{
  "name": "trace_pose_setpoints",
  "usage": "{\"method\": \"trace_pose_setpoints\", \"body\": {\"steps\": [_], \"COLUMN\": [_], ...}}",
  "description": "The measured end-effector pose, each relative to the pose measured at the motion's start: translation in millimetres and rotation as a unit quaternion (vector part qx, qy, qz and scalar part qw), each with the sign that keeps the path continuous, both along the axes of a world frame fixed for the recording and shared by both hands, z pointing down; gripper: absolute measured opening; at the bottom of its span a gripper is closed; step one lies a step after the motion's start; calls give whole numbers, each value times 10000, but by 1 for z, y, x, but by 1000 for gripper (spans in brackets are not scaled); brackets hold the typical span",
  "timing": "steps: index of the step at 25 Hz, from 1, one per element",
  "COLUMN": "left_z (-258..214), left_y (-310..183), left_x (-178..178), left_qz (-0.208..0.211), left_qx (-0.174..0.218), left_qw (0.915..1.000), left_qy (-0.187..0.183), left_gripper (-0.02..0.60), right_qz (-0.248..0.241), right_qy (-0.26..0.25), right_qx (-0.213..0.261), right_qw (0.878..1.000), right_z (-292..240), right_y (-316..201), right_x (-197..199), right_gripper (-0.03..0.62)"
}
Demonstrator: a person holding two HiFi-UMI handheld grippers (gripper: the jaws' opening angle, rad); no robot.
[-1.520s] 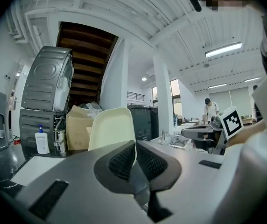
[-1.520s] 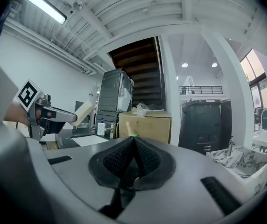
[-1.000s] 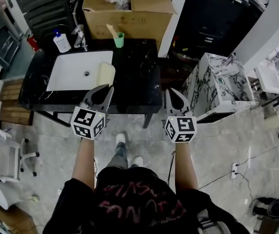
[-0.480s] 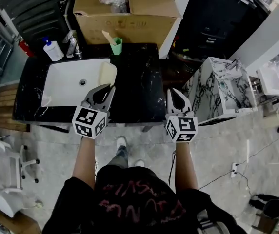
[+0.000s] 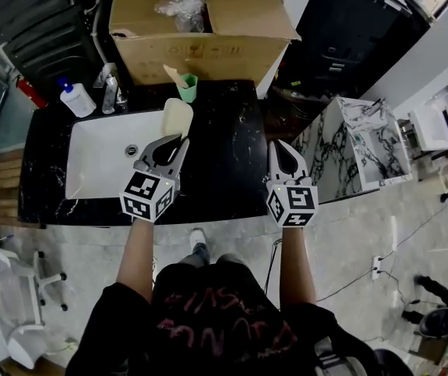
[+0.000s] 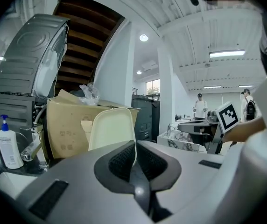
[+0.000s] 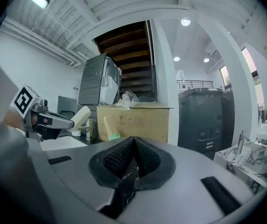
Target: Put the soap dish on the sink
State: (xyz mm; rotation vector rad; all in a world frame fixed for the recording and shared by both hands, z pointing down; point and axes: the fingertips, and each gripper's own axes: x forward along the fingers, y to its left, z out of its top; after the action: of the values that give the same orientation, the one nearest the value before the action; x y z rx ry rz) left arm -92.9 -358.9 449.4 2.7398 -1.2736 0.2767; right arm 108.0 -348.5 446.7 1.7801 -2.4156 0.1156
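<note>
My left gripper is shut on the rim of a cream soap dish, which stands up edge-on from its jaws. It hangs over the right edge of the white sink basin set in the black marble counter. From the right gripper view the soap dish shows at the left, held out in front of the left gripper. My right gripper is shut and empty over the counter's right part, its jaws closed in the right gripper view.
A faucet and a white pump bottle stand behind the basin. A green cup with a stick in it stands at the counter's back. A large cardboard box sits behind. A marble-patterned cabinet stands to the right.
The person has stepped closer to the counter. Both grippers now hang over the countertop, the soap dish still in the left one.
</note>
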Motion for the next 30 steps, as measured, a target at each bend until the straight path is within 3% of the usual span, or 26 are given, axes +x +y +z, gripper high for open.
{"method": "trace_pose_setpoints", "body": {"steps": [9, 22, 30], "left_z": [7, 7, 29], "left_y": [-20, -38, -45], "left_x": [1, 27, 40], "left_qz": [110, -57, -74], "left_qx": [-138, -194, -505], "left_qw": [9998, 9996, 9982], "left_qy": [62, -176, -309], "left_gripper": [25, 25, 25], "right_qz": [42, -179, -208], "right_qy": [171, 50, -10], "right_qx": [-67, -30, -43], "right_qw": [9998, 9998, 9998], "right_z": [0, -4, 0], "right_y": [-17, -44, -51], "right_x": [-2, 22, 31], "right_gripper": [12, 12, 12]}}
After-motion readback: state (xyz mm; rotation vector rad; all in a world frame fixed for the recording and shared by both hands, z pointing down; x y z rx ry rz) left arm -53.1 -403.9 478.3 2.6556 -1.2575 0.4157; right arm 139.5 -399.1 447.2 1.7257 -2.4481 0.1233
